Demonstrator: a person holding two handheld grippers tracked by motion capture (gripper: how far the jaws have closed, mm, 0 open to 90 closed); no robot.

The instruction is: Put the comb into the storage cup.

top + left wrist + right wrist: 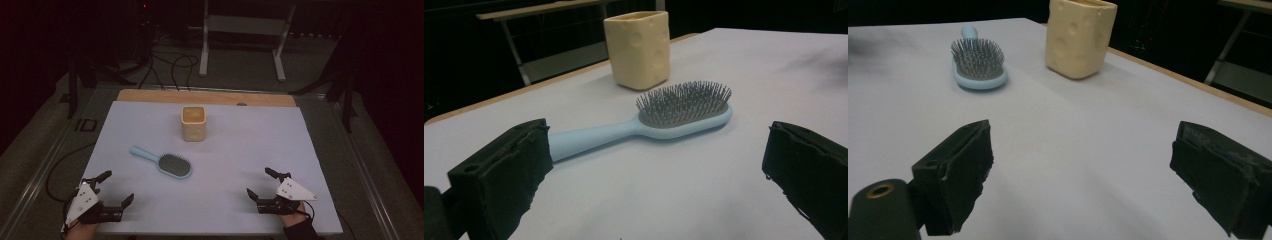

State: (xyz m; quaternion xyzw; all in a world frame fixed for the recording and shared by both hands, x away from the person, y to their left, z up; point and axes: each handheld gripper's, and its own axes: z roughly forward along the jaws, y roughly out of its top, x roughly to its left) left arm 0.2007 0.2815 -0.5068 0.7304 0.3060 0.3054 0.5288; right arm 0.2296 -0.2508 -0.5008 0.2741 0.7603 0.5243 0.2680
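Note:
A light blue hairbrush (164, 161) lies bristles up near the middle of the white mat, its handle pointing back left. Behind it stands a cream square cup (193, 123) with dimpled sides. My left gripper (117, 187) rests at the front left corner, jaws wide apart and empty. The hairbrush (659, 116) lies ahead of them with the cup (639, 48) beyond. My right gripper (258, 182) sits at the front right, also open and holding nothing. Its view takes in the hairbrush (978, 66) and the cup (1079, 37) farther off.
The white mat (240, 165) covers a wooden table whose bare strip (150, 96) shows at the back. Cables (170, 65) and a metal frame's legs (240, 45) stand on the dark floor behind. Dark stands flank both sides.

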